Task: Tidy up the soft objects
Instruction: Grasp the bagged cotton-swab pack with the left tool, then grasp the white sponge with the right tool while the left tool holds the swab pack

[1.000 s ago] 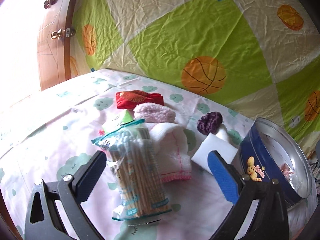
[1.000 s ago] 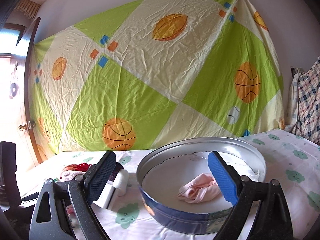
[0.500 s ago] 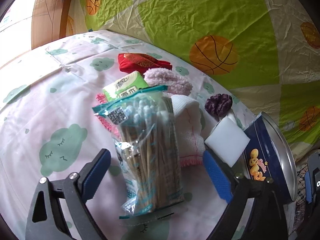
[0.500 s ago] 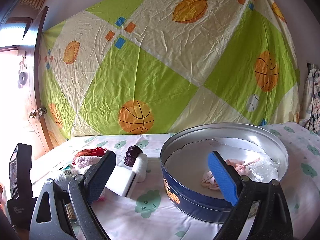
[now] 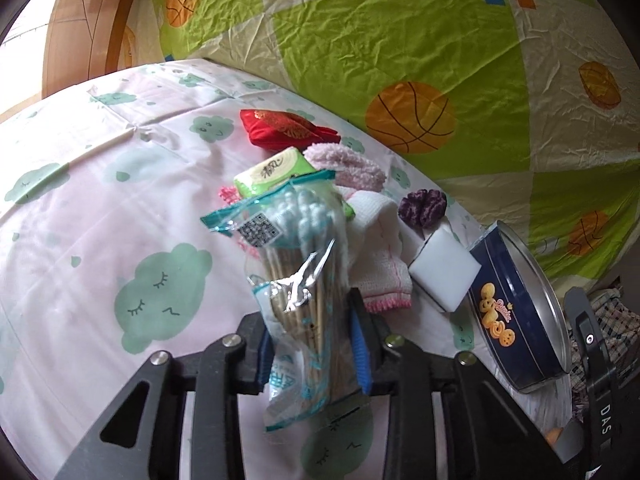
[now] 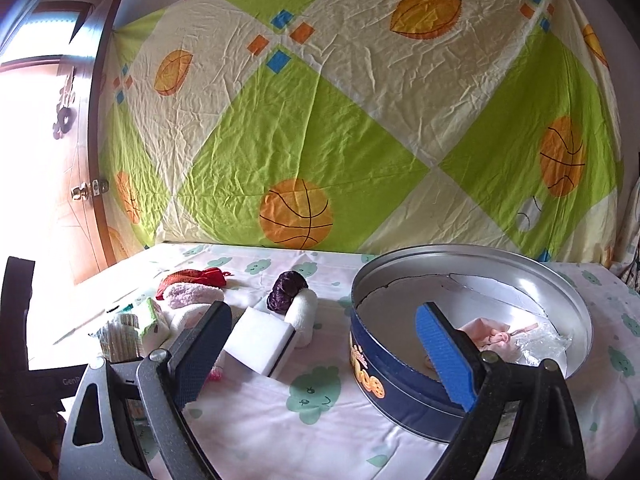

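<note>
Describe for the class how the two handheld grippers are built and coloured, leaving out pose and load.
Both the left gripper and the right gripper have dark grey speckled frames with triangular cut-outs and silver pivot bolts. Their fingers carry flat blue ribbed pads. No cables, hands or sleeves are visible.

Bare sheet [image 5: 100,208] lies open left; sponge [image 5: 440,268] crowds the tin [image 5: 516,320].

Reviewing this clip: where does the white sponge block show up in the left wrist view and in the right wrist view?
Left wrist view: the white sponge block lies right of centre, between the white cloth and the blue tin.
Right wrist view: it lies left of centre, just beyond the right tool's dark left finger.
Shared landmark: the blue tin, on the block's right in both views.
</note>
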`<state>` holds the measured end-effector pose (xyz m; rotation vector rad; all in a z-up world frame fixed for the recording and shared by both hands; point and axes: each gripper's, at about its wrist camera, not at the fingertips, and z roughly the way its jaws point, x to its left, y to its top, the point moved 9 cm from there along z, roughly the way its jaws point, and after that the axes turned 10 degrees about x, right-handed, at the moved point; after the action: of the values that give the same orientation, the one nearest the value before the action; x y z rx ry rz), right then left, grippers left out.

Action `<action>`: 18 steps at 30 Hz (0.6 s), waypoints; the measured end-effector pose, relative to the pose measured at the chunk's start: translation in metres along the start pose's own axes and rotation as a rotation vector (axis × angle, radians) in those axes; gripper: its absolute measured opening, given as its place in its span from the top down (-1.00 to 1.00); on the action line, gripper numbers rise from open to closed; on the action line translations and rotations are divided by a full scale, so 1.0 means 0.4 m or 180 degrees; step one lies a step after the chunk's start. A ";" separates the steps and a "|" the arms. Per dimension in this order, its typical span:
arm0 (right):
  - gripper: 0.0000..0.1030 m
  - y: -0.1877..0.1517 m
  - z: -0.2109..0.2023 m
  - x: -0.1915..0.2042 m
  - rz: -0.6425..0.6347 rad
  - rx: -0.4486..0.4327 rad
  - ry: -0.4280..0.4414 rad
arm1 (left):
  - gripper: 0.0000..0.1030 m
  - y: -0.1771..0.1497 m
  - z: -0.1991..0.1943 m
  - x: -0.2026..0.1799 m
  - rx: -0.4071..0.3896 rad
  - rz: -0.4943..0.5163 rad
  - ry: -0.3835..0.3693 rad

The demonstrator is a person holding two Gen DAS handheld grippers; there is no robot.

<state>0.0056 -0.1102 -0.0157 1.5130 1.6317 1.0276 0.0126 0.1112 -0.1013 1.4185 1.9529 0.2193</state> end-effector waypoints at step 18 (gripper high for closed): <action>-0.84 -0.050 0.258 0.140 0.0213 0.1150 0.0118 | 0.39 0.097 -0.151 0.121 -0.0762 0.0108 0.0288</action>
<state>0.0821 -0.0443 -0.0789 1.8002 1.8792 0.8293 -0.0024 0.1845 -0.0578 1.3044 1.9030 0.5233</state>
